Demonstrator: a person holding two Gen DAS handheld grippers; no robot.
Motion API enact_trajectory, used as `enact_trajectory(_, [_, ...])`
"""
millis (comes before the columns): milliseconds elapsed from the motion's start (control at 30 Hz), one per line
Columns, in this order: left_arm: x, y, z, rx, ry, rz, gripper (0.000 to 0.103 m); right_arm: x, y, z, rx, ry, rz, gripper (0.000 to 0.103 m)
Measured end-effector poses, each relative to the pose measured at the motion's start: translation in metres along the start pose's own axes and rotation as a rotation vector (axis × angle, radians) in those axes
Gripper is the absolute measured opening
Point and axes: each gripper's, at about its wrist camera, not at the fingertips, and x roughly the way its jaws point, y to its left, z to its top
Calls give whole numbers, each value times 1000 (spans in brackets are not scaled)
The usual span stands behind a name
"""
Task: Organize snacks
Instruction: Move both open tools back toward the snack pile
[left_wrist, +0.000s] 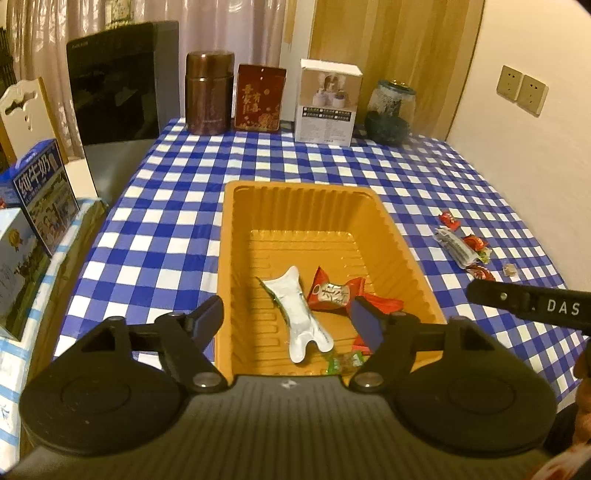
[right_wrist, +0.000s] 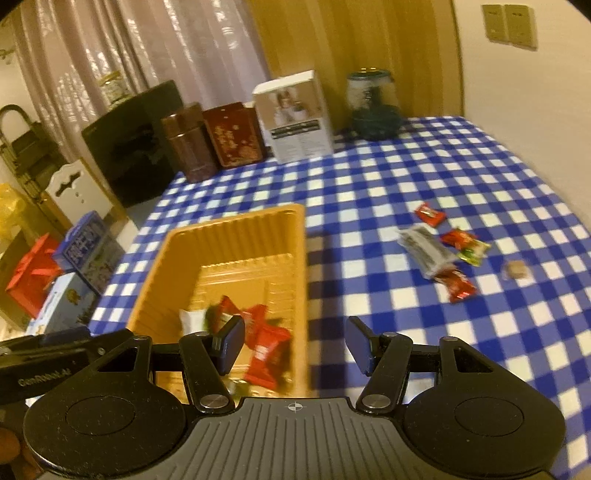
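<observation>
Two grippers, both spread and gripping nothing: left gripper (left_wrist: 286, 319) above the orange tray (left_wrist: 406, 254), right gripper (right_wrist: 295, 343) over its right rim. In the tray's near end, white pouch (left_wrist: 301, 317), lengthwise, beside red candies (left_wrist: 332, 291). Farther right, six loose snacks (right_wrist: 443, 251) on the checked cloth (right_wrist: 388, 177).

Far edge of checked cloth (left_wrist: 332, 166): brown canister (left_wrist: 209, 92), red tin (left_wrist: 260, 98), white box (left_wrist: 328, 105), glass jar (left_wrist: 390, 110). Milk cartons (left_wrist: 44, 199) at left.
</observation>
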Motion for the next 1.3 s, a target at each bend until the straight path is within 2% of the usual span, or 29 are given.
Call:
enact_trajectory(200, [-10, -16, -1, 0, -14, -14, 86, -20, -16, -4, 18, -12, -43, 60])
enact_trajectory(467, [-18, -40, -2, 0, -29, -74, 97, -46, -40, -10, 44, -33, -99, 60])
enact_trajectory(867, [-25, -84, -3, 45, -68, -132, 100, -78, -86, -17, 119, -75, -170, 60])
enact_trajectory(1300, [3, -150, 1, 134, 3, -196, 101, -94, -147, -13, 164, -111, -260, 60])
